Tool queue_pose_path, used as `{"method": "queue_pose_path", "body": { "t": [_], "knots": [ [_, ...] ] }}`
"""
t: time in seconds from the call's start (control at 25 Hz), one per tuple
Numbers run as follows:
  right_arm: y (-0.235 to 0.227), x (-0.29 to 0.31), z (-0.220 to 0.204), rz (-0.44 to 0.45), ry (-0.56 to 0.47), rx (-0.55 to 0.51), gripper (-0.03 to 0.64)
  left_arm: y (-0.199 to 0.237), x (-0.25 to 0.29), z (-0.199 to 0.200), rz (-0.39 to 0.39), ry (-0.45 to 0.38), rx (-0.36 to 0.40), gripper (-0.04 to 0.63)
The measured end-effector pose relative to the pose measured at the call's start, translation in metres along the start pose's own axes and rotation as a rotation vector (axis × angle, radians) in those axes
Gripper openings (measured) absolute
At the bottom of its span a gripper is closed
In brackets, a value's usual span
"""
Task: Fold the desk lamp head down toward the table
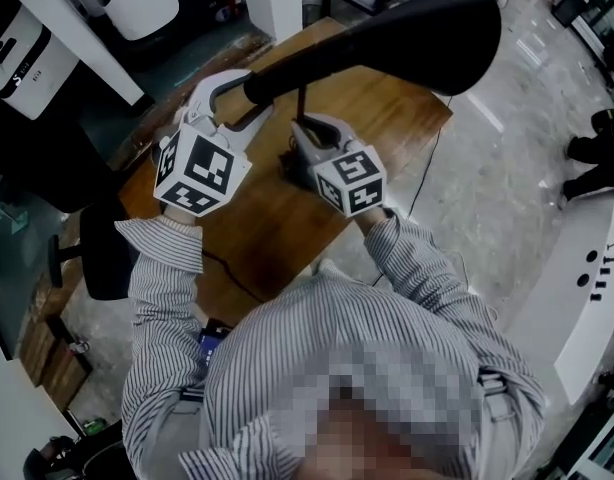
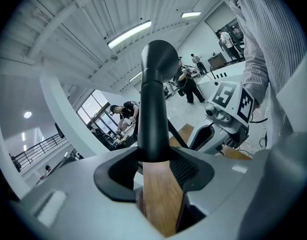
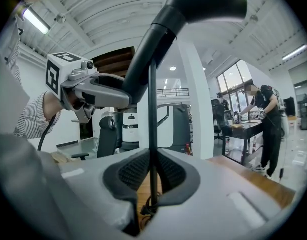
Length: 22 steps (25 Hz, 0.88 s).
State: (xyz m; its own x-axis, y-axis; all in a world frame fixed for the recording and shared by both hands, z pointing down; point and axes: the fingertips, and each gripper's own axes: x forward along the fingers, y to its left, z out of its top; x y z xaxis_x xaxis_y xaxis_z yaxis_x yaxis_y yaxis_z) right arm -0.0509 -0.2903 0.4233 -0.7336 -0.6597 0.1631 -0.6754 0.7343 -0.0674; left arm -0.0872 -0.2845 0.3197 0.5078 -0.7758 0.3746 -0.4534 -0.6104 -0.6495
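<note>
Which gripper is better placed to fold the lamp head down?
Left, probably: the left gripper clasps the thick neck behind the lamp head and can swing it down; the right gripper pinches the thin stem, steadying.

A wooden table fills the middle of the head view, with pale polished floor at its right. The left gripper view's top shows a ribbed white ceiling with a lit strip light. The right gripper view has a white column at centre, tall windows right of it, and a black office chair at lower left.
</note>
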Motion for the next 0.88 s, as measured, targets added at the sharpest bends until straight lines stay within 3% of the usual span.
{"method": "queue_pose_path", "body": {
  "t": [0.64,0.88],
  "knots": [
    [0.0008,0.0009,0.0005,-0.007,0.002,0.005,0.041,0.0031,-0.0040,0.0002,-0.049,0.056,0.089,0.202],
    [0.0004,-0.0002,0.0021,-0.013,0.000,0.007,0.041,0.0102,-0.0101,0.0044,-0.060,0.076,0.156,0.201]
  ]
}}
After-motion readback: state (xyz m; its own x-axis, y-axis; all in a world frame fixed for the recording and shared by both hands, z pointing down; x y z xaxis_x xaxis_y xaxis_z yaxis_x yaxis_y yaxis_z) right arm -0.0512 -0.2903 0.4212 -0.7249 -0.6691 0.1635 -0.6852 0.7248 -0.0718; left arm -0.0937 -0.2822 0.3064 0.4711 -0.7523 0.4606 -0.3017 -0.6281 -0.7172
